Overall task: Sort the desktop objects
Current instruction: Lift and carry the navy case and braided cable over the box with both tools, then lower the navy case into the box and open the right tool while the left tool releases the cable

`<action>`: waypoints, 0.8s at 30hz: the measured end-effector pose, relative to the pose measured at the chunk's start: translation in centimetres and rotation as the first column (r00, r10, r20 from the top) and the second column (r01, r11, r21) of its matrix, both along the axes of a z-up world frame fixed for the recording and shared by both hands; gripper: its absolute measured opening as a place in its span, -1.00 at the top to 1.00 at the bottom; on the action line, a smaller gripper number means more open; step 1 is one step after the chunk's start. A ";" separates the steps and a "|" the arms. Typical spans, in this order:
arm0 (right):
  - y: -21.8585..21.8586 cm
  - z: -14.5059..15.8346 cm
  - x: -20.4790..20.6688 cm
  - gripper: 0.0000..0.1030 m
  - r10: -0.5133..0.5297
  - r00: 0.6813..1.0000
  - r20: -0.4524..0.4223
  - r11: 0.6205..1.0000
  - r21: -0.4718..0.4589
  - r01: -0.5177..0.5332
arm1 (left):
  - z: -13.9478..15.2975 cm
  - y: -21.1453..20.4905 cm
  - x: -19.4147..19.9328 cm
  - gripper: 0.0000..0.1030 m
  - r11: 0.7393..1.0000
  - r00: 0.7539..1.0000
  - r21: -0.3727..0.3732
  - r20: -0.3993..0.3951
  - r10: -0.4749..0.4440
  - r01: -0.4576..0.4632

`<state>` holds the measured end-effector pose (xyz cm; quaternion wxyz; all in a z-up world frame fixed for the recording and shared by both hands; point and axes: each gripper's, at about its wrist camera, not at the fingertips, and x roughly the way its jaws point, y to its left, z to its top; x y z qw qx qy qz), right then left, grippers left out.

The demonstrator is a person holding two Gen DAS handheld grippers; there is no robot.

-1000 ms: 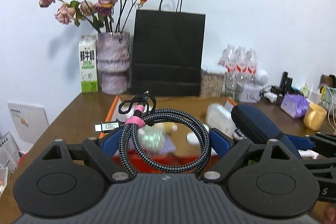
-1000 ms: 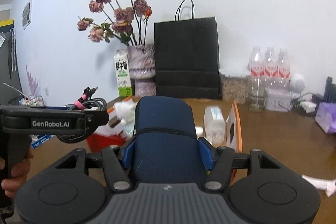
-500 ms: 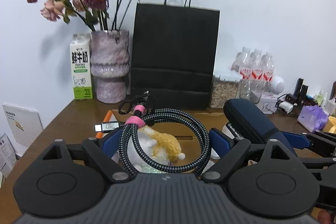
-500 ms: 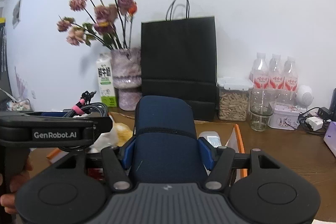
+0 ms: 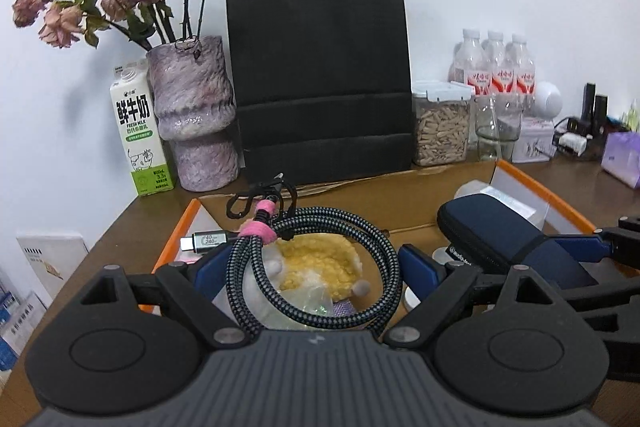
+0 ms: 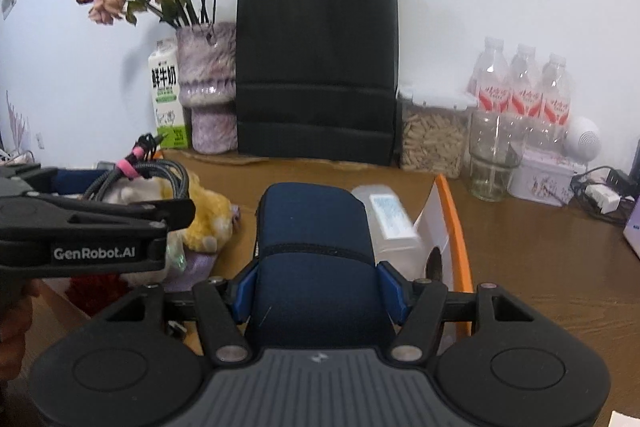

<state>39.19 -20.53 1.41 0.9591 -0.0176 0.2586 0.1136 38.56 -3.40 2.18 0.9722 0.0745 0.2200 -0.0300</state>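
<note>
Below, orange box rim, cluttered.

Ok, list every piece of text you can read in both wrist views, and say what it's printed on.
"鲜牛奶" and "FRESH MILK": white and green milk carton; its smaller print is too small to read.
"40" and "240": silver plug of the coiled black braided cable.
"GenRobot.AI": side of the black left gripper.
"audio", rest hidden: navy zipped fabric case.
Red-labelled clear water bottles and the clear plastic box's white label: blurred.
</note>
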 end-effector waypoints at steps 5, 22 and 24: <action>0.1 -0.3 -0.1 -0.18 -0.001 1.000 -0.003 1.000 -0.005 0.001 | -0.1 -0.2 0.1 -0.74 1.000 1.000 0.013 0.001 -0.003 0.003; -1.0 2.5 -1.1 -1.00 -0.004 0.999 0.043 0.998 0.066 0.001 | 1.6 0.8 -0.7 -1.00 0.999 0.999 -0.019 0.033 0.038 -0.037; -0.8 2.5 -1.2 -1.00 0.001 0.999 0.043 0.998 0.062 -0.003 | 1.8 0.8 -0.8 -1.00 0.999 0.999 -0.021 0.034 0.037 -0.037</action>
